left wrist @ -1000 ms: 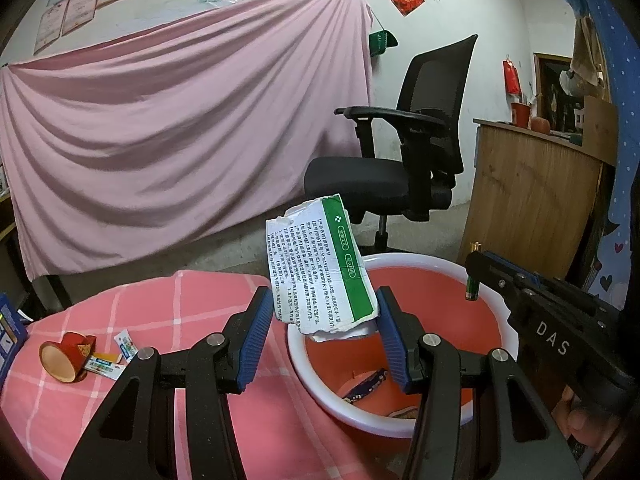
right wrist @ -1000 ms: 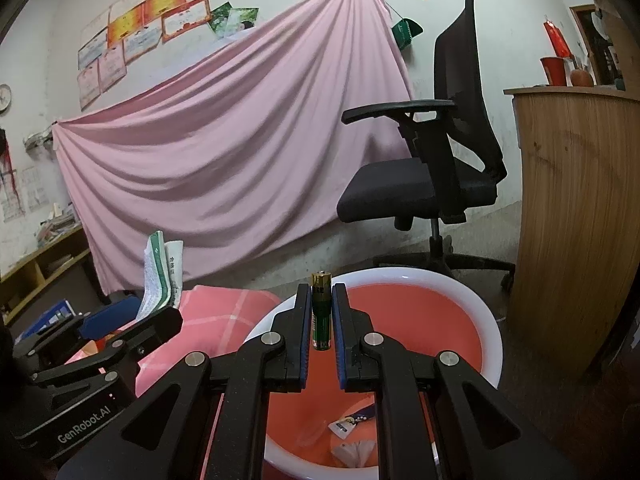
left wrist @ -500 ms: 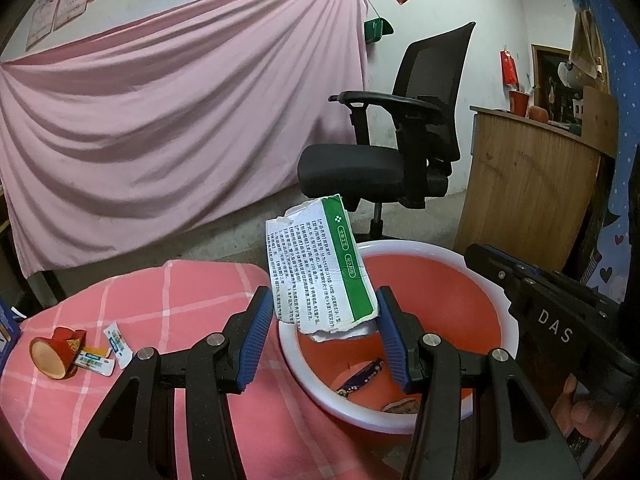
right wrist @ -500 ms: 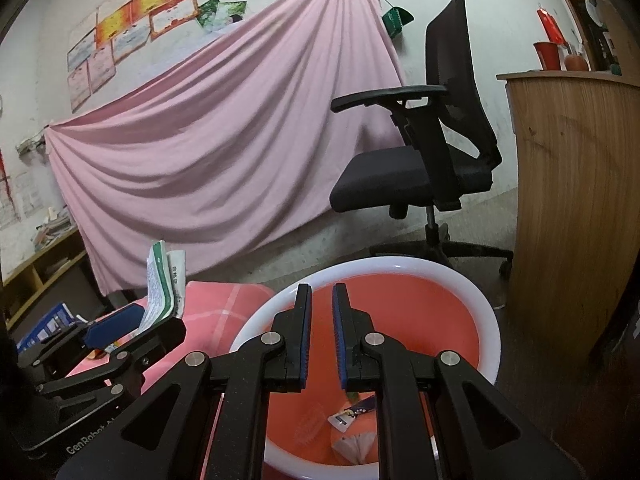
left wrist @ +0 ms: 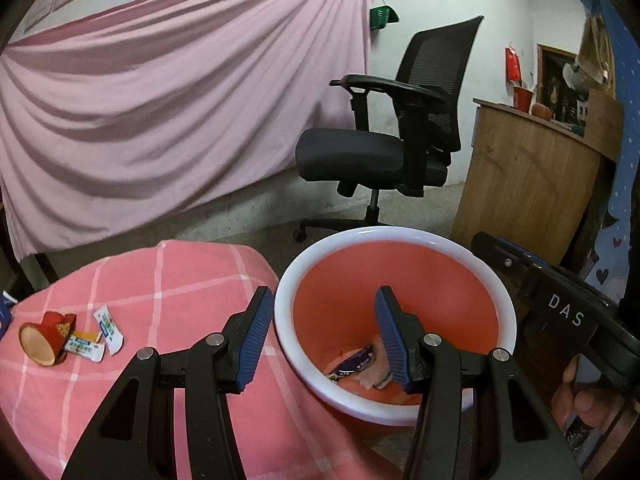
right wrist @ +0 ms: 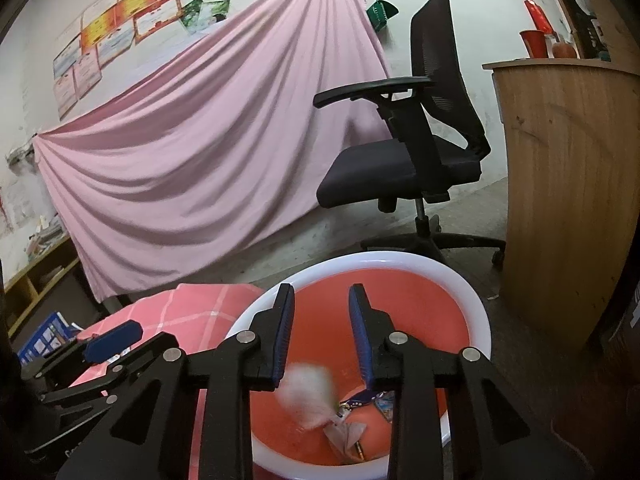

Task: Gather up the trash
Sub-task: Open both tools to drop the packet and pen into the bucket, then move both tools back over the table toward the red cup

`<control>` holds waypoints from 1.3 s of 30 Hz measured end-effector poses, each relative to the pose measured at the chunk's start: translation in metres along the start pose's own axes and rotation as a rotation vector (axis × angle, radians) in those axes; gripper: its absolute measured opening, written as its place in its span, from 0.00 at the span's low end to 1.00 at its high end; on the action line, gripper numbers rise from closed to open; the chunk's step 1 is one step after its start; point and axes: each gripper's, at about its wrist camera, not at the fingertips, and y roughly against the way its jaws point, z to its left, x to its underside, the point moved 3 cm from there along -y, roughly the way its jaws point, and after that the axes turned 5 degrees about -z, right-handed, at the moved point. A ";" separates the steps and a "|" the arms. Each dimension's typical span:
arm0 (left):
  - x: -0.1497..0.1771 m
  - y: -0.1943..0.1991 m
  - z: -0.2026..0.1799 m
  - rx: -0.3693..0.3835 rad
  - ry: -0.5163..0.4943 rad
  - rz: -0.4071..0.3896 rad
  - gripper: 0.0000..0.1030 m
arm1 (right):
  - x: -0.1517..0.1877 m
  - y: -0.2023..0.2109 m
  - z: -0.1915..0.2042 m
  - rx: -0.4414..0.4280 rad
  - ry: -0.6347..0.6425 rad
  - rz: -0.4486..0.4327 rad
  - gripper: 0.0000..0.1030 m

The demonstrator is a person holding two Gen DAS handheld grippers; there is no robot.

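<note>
both the left tongs [left wrist: 322, 330] and right tongs [right wrist: 320, 330] hang apart and empty over the red bin [left wrist: 472, 258], so next reach for the cup [left wrist: 44, 338] and sachets [left wrist: 106, 326] near the desk's [left wrist: 160, 280] left edge.

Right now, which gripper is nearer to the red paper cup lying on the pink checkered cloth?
Left. The left gripper straddles the basin's rim, one finger over the cloth, with the red paper cup to its left. The right gripper is over the basin, farther away.
</note>
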 end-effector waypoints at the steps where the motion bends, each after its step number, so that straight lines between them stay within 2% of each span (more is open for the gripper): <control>1: 0.000 0.001 0.004 0.001 0.015 -0.001 0.46 | 0.000 0.000 0.000 0.002 0.000 0.000 0.26; 7: -0.002 0.012 0.025 -0.013 0.097 -0.011 0.47 | -0.001 -0.001 0.003 0.006 -0.001 -0.004 0.33; 10: -0.004 0.021 0.039 -0.027 0.134 -0.028 0.55 | -0.001 -0.003 0.006 0.005 0.004 -0.013 0.42; 16: -0.008 0.038 0.067 -0.079 0.194 -0.063 0.56 | -0.002 -0.002 0.015 0.004 0.023 -0.045 0.48; 17: -0.007 0.041 0.072 -0.081 0.209 -0.071 0.59 | -0.002 -0.002 0.017 0.004 0.026 -0.054 0.49; 19: -0.007 0.046 0.081 -0.088 0.237 -0.083 0.71 | -0.003 0.000 0.021 0.007 0.039 -0.071 0.52; 20: -0.007 0.048 0.086 -0.090 0.248 -0.088 0.75 | -0.004 0.001 0.023 0.010 0.047 -0.087 0.58; 21: -0.007 0.050 0.089 -0.090 0.255 -0.092 0.75 | -0.006 0.003 0.026 0.012 0.051 -0.110 0.69; 23: -0.007 0.053 0.097 -0.095 0.266 -0.094 0.76 | -0.009 0.008 0.030 0.009 0.052 -0.156 0.78; 26: -0.009 0.057 0.104 -0.098 0.264 -0.091 0.80 | -0.014 0.013 0.038 0.007 0.058 -0.214 0.84; 29: -0.010 0.064 0.105 -0.101 0.248 -0.113 0.87 | -0.016 0.018 0.045 -0.001 0.067 -0.262 0.99; 36: -0.014 0.084 0.102 -0.118 0.206 -0.223 0.94 | -0.023 0.032 0.056 -0.022 0.087 -0.355 1.00; 39: -0.018 0.098 0.103 -0.164 0.166 -0.272 0.98 | -0.028 0.039 0.056 -0.035 0.068 -0.386 1.00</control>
